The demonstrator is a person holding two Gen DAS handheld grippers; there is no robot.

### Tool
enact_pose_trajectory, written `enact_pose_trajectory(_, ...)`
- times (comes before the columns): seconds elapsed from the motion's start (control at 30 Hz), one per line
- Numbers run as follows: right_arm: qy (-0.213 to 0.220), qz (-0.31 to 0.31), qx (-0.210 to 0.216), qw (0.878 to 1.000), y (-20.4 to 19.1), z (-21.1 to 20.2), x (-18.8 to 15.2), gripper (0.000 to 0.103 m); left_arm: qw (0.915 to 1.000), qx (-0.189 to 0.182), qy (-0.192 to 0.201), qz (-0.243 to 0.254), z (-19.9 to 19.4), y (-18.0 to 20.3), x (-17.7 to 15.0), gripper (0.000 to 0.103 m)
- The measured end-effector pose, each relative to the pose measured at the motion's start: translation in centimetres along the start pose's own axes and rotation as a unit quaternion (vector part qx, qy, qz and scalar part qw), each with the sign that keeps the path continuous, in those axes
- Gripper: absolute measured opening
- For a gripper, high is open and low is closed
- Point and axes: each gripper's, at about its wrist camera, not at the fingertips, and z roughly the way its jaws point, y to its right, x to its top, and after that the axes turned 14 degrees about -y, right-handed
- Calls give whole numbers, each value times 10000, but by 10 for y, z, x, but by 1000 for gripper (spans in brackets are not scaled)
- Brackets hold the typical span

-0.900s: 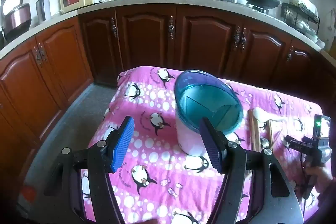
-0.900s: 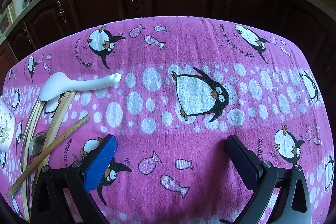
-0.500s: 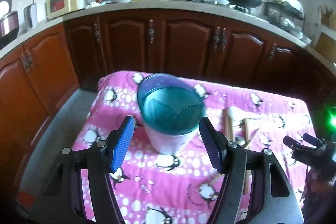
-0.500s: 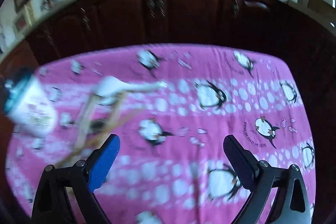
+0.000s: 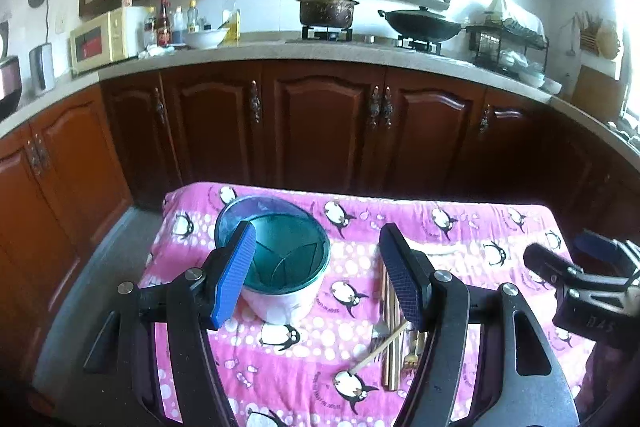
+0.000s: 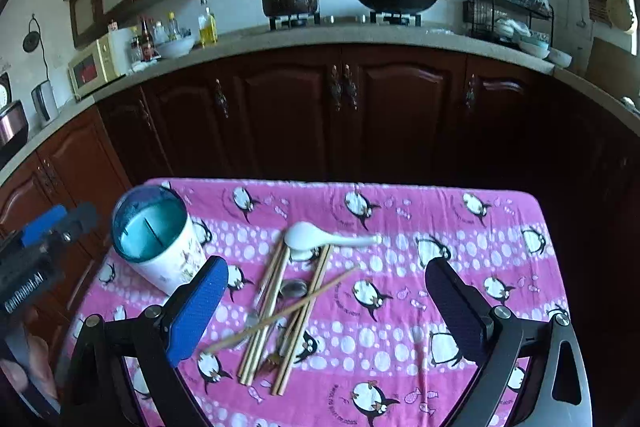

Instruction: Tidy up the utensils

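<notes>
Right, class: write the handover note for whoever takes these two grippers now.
Left gripper: open, empty, above the table near the holder.
Right gripper: open, empty, above the utensil pile.
Teal-rimmed utensil holder: upright on the pink penguin cloth, looks empty.
White spoon, chopsticks, a fork and a metal spoon lie loose beside it.
Done: nothing stowed.
Left: every utensil into the holder.

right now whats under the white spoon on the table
The white spoon lies across the far ends of the wooden chopsticks. A second pale spoon seems to sit beneath its bowl; the cloth below is covered.
</notes>
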Motion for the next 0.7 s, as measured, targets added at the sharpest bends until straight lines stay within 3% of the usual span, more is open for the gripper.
enact_pose_trajectory(0.7,255,-25,-105,9996,5,-10,8,99,9999,-151,-16,-35,1,1,2,65)
